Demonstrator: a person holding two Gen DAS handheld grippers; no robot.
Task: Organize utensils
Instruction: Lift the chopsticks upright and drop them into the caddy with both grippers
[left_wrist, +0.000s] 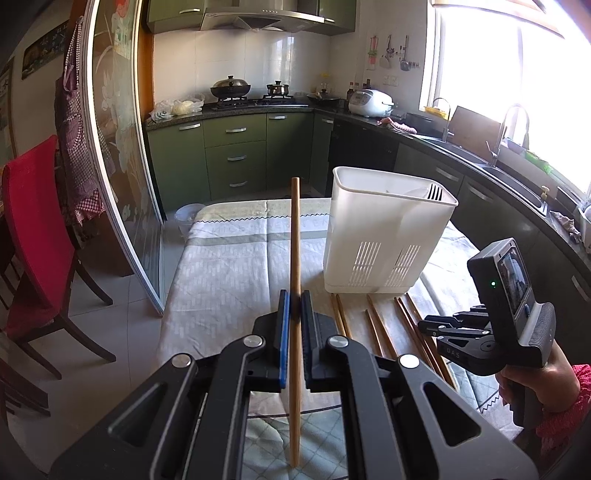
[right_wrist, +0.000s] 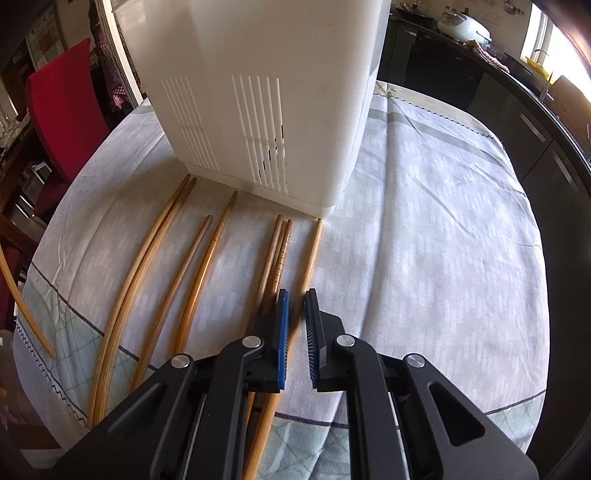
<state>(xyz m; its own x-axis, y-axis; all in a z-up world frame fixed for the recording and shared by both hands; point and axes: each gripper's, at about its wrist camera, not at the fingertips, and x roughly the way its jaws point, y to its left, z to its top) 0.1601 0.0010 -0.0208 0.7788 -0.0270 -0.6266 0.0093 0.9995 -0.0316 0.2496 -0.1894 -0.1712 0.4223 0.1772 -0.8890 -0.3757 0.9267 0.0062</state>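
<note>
Item 1. Your left gripper (left_wrist: 294, 295): jaws clamped on one long brown wooden chopstick (left_wrist: 294, 240). Its long axis runs straight away from the camera, far end raised over the table, near end passing back under the gripper body.

Item 2. Your right gripper (right_wrist: 296, 295): jaws drawn narrow on the rightmost chopstick (right_wrist: 312, 251), which lies on the cloth and runs through the slim gap against the blue pad. Its far tip points at the corner of the holder.

Item 3. Writing: the left view alone shows the right gripper's body, with pale letters that read roughly "UAS", a small screen and a green light. The woven wording on the pale patterned tablecloth (left_wrist: 229, 266) is too faint to read.

Item 4. Tall white plastic utensil holder (left_wrist: 369, 229), slotted near its base, upright on the table. Only the left view sees over its rim, where metal fork tines (left_wrist: 436, 192) show in the right-hand part.

Item 5. Loose wooden chopsticks (right_wrist: 192, 266): the right view shows them side by side before the holder, ends toward its base.

Item 6. Your right hand (left_wrist: 532, 387), red-patterned sleeve, seen from the left only.
</note>
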